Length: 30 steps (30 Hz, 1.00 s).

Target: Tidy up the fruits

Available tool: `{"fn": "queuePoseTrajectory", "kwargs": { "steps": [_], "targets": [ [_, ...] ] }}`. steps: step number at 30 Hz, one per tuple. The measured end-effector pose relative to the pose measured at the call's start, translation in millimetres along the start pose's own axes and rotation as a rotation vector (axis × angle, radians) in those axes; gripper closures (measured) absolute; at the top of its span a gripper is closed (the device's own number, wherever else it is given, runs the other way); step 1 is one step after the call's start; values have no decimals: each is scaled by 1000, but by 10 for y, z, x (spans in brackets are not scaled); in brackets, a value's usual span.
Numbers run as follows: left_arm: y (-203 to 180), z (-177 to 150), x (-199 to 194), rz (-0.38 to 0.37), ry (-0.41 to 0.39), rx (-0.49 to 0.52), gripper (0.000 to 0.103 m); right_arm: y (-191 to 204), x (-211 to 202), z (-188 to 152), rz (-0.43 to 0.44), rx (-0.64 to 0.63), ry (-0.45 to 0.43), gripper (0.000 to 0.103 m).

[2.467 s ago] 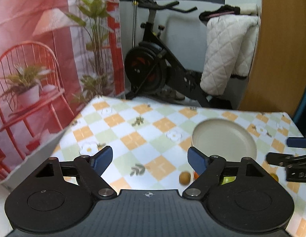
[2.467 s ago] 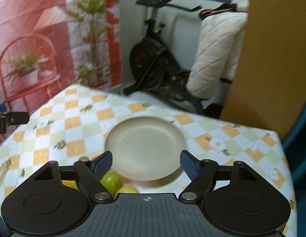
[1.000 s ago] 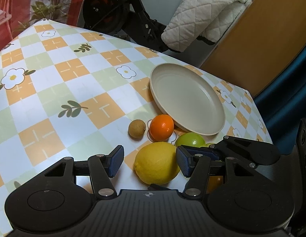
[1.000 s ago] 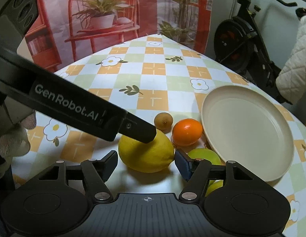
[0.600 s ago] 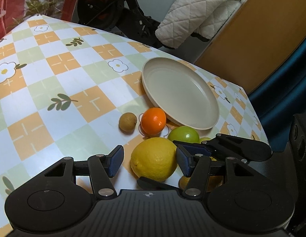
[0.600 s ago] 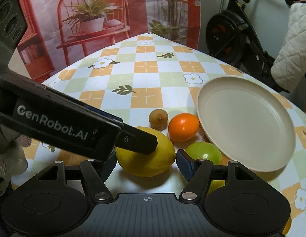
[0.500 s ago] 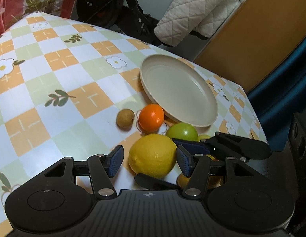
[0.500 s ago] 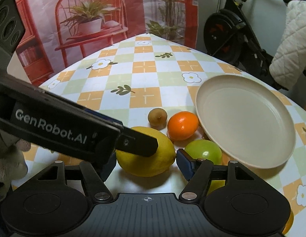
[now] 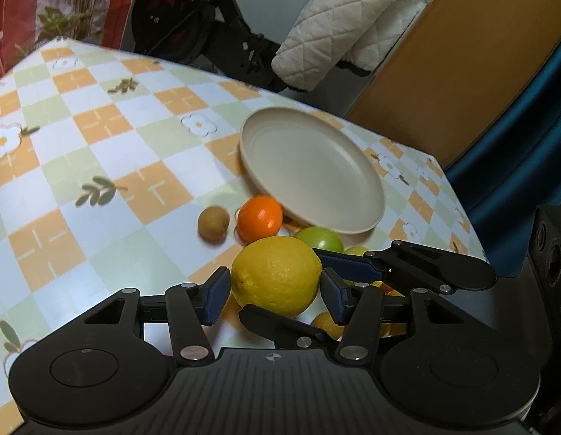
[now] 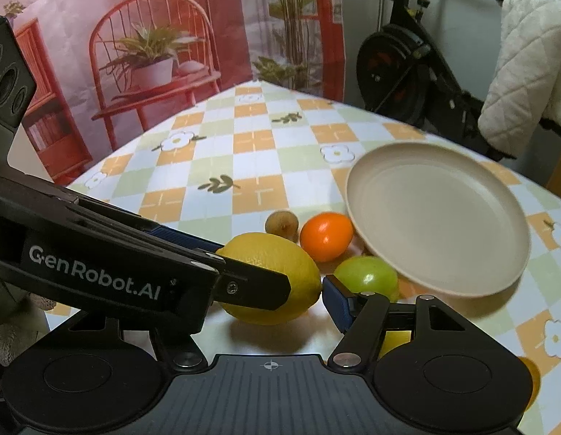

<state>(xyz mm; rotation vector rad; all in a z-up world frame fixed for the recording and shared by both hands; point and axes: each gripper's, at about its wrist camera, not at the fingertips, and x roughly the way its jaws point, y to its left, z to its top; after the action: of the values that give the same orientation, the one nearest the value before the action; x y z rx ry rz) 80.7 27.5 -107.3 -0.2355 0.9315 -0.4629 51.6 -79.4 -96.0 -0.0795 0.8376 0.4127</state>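
With both grippers crowding the lemon (image 9: 276, 275), your left gripper (image 9: 276, 295) is closing around it, pads not yet pressing, and your right gripper (image 10: 305, 302) straddles it half-wide, presumably for the plate (image 9: 356, 217) beside it.

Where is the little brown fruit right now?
In the left wrist view the little brown fruit sits on the checked tablecloth, just left of the orange fruit and beyond the big lemon.

Dim indoor light, soft blur (fisheye-bent edges).
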Motion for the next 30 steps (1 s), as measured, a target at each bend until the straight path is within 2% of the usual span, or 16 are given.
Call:
{"fn": "queuePoseTrajectory", "kwargs": {
  "steps": [8, 12, 23, 30],
  "targets": [
    [-271, 270, -83, -29, -48, 86, 47, -136, -258, 168, -46, 2, -84, 41],
    [-415, 414, -65, -64, -68, 132, 48, -301, -313, 222, -78, 22, -95, 41],
    [-626, 691, 369, -64, -17, 214, 48, -769, -140, 273, -124, 130, -88, 41],
    [-536, 862, 663, -60, 28, 188, 48, -965, 98, 371, -143, 146, -55, 42]
  ]
}}
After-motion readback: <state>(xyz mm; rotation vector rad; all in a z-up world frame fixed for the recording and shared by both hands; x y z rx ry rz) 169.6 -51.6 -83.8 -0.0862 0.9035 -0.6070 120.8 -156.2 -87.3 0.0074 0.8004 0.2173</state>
